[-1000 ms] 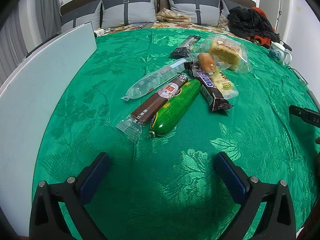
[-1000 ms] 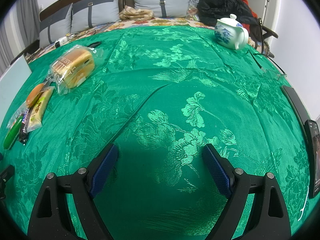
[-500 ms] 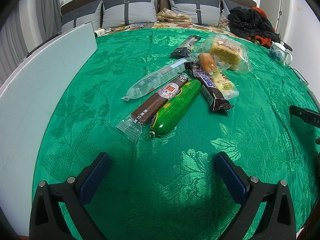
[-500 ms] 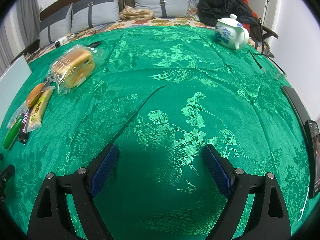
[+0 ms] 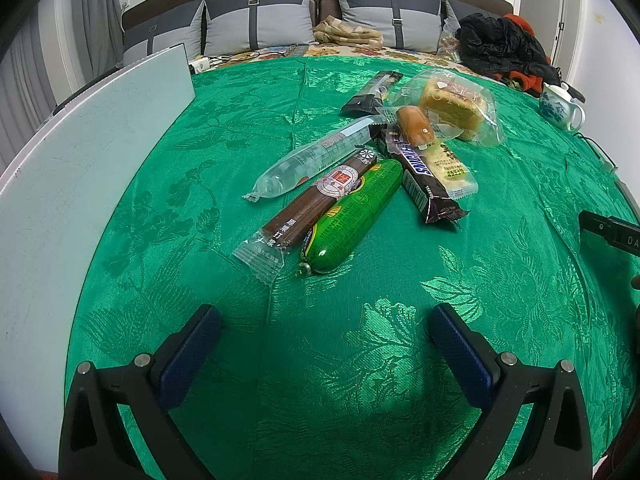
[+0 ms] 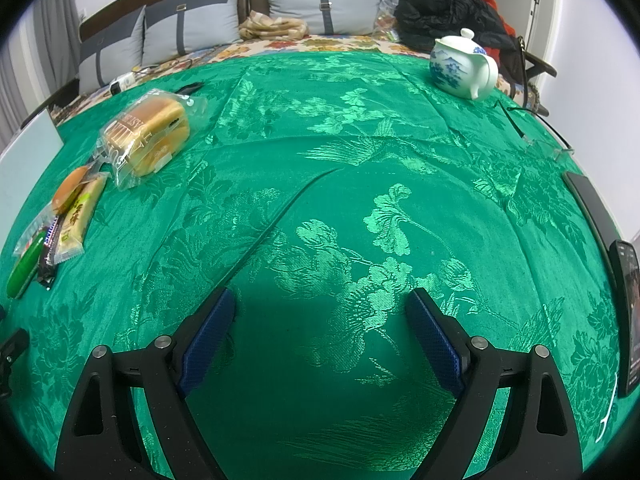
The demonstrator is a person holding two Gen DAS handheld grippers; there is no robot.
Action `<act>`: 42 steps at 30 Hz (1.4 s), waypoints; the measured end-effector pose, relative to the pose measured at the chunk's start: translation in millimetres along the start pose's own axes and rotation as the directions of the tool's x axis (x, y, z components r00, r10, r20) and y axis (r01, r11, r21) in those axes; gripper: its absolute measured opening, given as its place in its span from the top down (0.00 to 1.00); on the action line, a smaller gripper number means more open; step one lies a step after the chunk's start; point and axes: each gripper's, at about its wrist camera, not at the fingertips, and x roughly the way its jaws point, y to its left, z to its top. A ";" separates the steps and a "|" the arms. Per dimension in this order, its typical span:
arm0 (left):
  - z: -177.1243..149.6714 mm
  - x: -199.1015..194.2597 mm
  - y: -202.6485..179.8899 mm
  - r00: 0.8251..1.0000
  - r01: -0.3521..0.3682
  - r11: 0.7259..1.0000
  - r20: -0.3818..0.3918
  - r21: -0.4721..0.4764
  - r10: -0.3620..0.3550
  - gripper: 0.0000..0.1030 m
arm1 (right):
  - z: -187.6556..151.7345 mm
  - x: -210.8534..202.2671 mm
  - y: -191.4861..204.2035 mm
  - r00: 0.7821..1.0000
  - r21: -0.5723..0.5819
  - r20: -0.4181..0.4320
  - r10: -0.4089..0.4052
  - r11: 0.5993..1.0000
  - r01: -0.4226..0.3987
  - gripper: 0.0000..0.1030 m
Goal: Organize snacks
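Note:
A pile of snacks lies on the green tablecloth. Nearest my left gripper are a green sausage and a brown bar in clear wrap. Behind them lie a clear tube pack, a Snickers bar, a yellow cake pack, a small bun, a bagged bread loaf and a dark bar. My left gripper is open and empty, short of the pile. My right gripper is open and empty over bare cloth; the bread loaf and green sausage lie far left.
A white board stands along the table's left edge. A blue-and-white teapot sits at the far right. A phone and a dark flat device lie at the right edge. Pillows and clothes lie on the bed behind.

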 end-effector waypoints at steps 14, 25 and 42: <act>0.1 0.2 -0.1 1.000 -0.001 1.000 0.000 0.000 0.001 0.00 | 0.2 0.1 -0.1 1.000 0.000 0.000 0.000 1.000 0.000 0.12; 0.1 0.6 -0.2 1.000 -0.001 1.000 -0.001 -0.001 0.001 0.00 | 0.2 0.1 -0.3 1.000 0.000 0.000 0.001 1.000 -0.001 0.12; 56.9 -18.1 18.0 0.994 0.080 0.996 -0.078 0.038 -0.076 0.31 | 0.3 0.3 -0.3 1.000 0.001 0.000 0.001 1.000 -0.001 0.11</act>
